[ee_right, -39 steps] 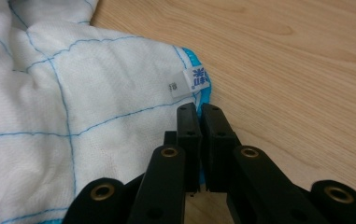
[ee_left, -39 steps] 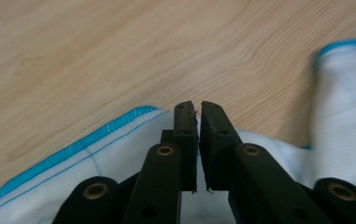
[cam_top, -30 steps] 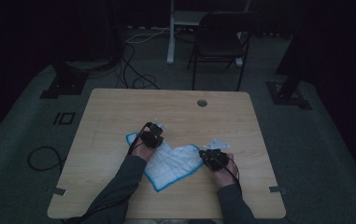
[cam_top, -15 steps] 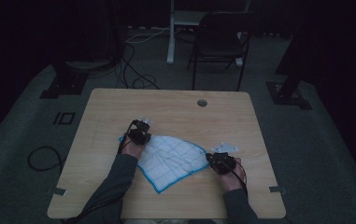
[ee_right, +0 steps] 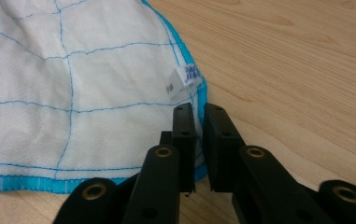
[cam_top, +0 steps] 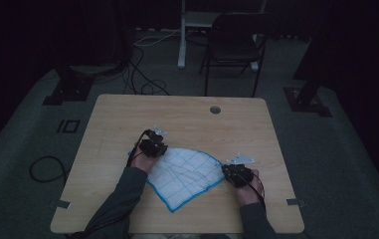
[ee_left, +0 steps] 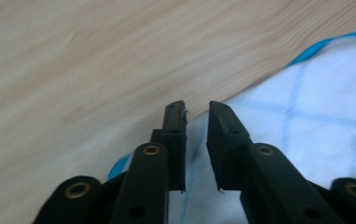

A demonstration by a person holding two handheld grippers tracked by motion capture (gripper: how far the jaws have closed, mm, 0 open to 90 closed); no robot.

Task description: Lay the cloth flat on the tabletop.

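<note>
Cloth spread flat, both grippers letting go at opposite corners.

The left gripper (cam_top: pixel 152 147) sat at the cloth's (cam_top: pixel 184 175) far-left corner, jaws just parted, its edge loose between them; the right gripper (cam_top: pixel 236 174) sat at the right corner, jaws opening narrowly beside the label (ee_right: pixel 184 80). The cloth ran between them on the wooden counter (cam_top: pixel 177 112); a chair (cam_top: pixel 234 45) stood in the dim room beyond.

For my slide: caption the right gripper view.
Right tool open over blue-edged white cloth's tagged corner on wooden table.

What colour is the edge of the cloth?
Bright blue, around the white cloth; the right gripper view shows it best.
</note>
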